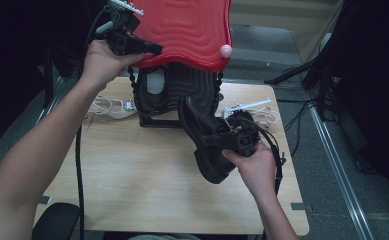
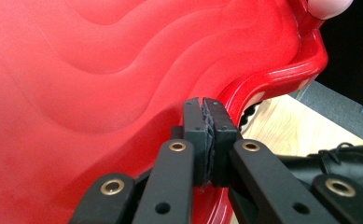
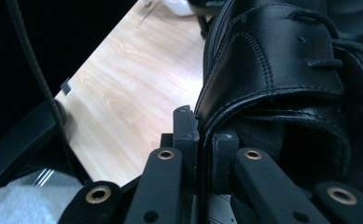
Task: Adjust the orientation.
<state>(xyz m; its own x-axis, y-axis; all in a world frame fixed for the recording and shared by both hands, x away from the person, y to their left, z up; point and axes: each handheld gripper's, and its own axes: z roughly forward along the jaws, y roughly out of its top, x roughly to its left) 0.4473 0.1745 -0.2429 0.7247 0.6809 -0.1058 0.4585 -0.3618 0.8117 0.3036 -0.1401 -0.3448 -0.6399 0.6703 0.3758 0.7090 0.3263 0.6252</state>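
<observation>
Claw, left: pinched tight on the rim of the red lid, upper middle of the high view; in the left gripper view the pads meet on the red edge.
Claw, right: clamped on the collar of the black shoe, centre right of the high view; in the right gripper view the leather edge sits between the pads.
Shoe, place: held clear above the table, just in front of the dark box under the lid.
Shoe, handling: looks fairly heavy, thick stiff sole, softer leather upper. Collar grip lets it hang and swing; smooth leather may slip. Heel counter probably the firmer hold.
Lid, handling: rigid, glossy, wavy plastic, likely light but slick; thin rim is the only bite.
Other: white sandal at the box's left; pale strappy item at its right, kind unclear.
Hidden: box interior mostly dark, contents unreadable. Lid's top cut off by frame. Shoe toe cropped in the right gripper view. Hinge, if any, not made out.
</observation>
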